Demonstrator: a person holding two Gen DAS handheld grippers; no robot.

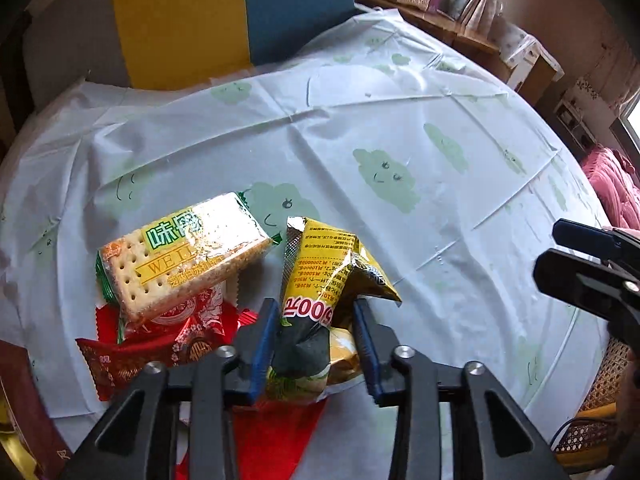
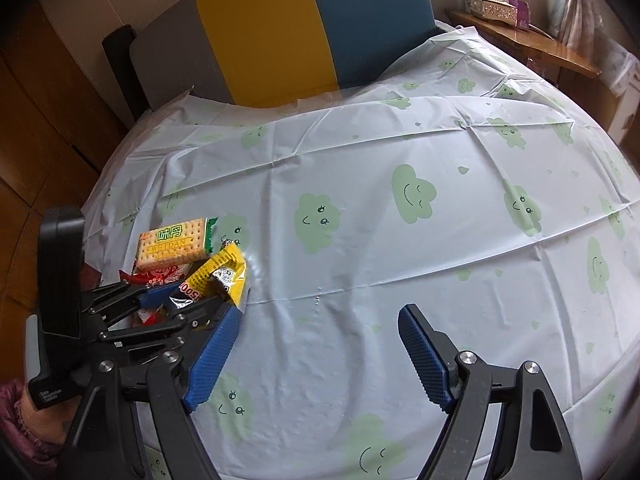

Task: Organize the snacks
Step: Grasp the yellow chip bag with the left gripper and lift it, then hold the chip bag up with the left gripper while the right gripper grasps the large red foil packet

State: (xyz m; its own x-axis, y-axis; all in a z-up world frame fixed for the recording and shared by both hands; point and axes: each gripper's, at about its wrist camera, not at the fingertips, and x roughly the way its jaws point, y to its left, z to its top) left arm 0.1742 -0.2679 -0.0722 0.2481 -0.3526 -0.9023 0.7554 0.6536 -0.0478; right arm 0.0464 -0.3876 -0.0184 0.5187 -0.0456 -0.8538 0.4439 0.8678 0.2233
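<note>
Between left gripper jaws, yellow packet, lower end hidden

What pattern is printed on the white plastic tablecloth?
Pale green smiling clouds on the white plastic tablecloth, shown best in the right wrist view.

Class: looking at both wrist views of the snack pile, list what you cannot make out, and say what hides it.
- Red packets: left wrist view, mostly covered by the cracker pack; count unclear.
- Yellow snack bag: lower part hidden between the left gripper fingers.
- Dark red object: cut off by the left edge.
- Cracker pack label: glare blurs it.
</note>
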